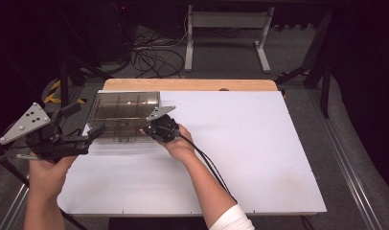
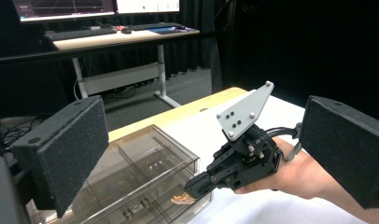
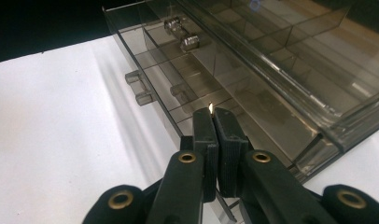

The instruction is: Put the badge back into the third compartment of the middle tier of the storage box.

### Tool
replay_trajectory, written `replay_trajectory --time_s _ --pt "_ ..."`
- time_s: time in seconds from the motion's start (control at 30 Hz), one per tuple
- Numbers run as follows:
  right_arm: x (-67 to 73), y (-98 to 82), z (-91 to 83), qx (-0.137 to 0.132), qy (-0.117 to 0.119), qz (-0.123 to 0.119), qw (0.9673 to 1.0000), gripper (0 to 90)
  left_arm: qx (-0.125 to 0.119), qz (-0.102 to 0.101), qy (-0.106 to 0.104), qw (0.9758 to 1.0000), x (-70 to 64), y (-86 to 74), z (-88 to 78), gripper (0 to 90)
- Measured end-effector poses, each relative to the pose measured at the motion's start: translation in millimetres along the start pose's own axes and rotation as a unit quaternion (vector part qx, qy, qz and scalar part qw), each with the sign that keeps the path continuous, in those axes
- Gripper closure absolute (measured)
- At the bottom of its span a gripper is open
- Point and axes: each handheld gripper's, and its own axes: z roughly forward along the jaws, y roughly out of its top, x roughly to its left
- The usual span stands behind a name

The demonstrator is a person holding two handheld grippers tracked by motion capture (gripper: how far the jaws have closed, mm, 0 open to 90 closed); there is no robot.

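The right gripper (image 3: 214, 122) sits nearest the lens in the right gripper view, its two black jaws pressed flat together with a tiny bright sliver pinched at their very tip — too small to say what it is. Those tips hang over the pulled-out drawer (image 3: 187, 88) of the clear plastic drawer box (image 3: 290, 60), above one of the drawer's small compartments. Farther along the same drawer lie two small metal pieces (image 3: 180, 32), and the drawer's clear handle tabs (image 3: 138, 88) jut from its front wall onto the white table (image 3: 52, 130).

From the high view, the right gripper (image 1: 148, 128) reaches into the near edge of the drawer box (image 1: 125, 112), the hand (image 1: 180, 143) behind it resting just in front of the box and its cable (image 1: 209, 165) trailing back along the forearm. The box itself stands at the far left part of the white table (image 1: 250, 143).

The left gripper (image 1: 94, 132) is held just left of the box, tips pointing toward its near left corner without touching — its jaws stand wide apart, nothing between the foam pads (image 2: 66, 149). In the left gripper view the right gripper (image 2: 197, 184) shows beyond those pads, nose down at the front of the drawer box (image 2: 145, 172), with a small tan bit (image 2: 182, 199) under its tip.
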Motion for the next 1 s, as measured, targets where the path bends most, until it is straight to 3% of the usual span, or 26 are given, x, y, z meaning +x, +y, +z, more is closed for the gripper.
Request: replay_trajectory --time_s 0.63,1.0 --pt "-8.6 -3.7 2.5 0.002 0.018 0.049 0.9986 87.6 0.003 0.001 -0.001 1.0000 -0.6 -0.8 2.4 2.2" --pt "-5.9 0.2 -9.9 -0.025 0.014 0.037 0.9989 76.4 0.006 0.001 -0.001 1.0000 -1.1 -1.2 3.9 2.2"
